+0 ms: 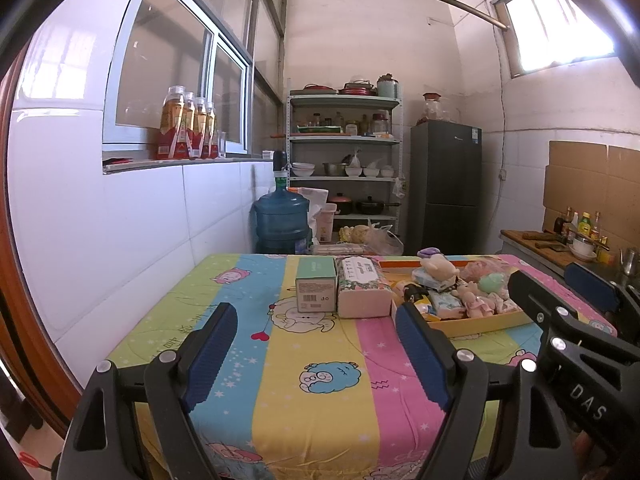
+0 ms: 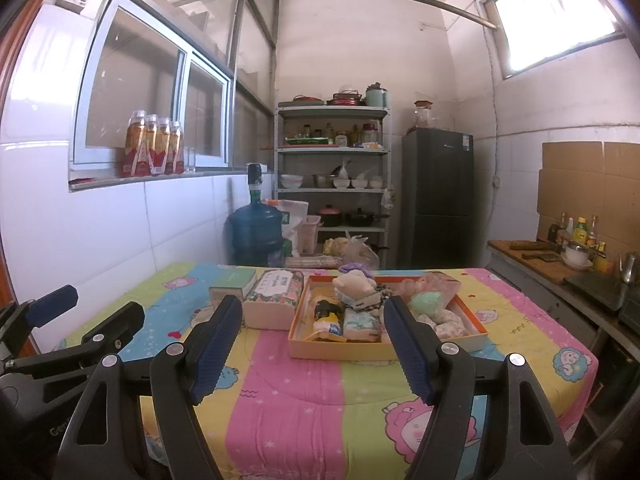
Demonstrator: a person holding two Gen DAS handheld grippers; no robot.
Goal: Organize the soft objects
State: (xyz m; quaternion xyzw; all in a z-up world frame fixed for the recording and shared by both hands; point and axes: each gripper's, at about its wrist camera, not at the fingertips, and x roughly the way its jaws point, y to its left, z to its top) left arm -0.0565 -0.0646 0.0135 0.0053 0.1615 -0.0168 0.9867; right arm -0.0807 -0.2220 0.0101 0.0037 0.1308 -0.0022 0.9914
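A: Left wrist view. The left gripper (image 1: pixel 316 344) is held level-low over the striped tablecloth (image 1: pixel 312 380), jaws spread wide, nothing between them. The tissue pack (image 1: pixel 362 290) and green carton (image 1: pixel 316 286) are seen just ahead; a careless reach could topple them.

B: Right wrist view. The right gripper (image 2: pixel 312 344) is likewise spread wide and empty, pointed at the orange tray (image 2: pixel 474 326). The soft toys (image 2: pixel 354 286) are heaped inside it, so neighbours may be dragged out when one is pinched. The left gripper is seen close alongside; a clash is judged possible.
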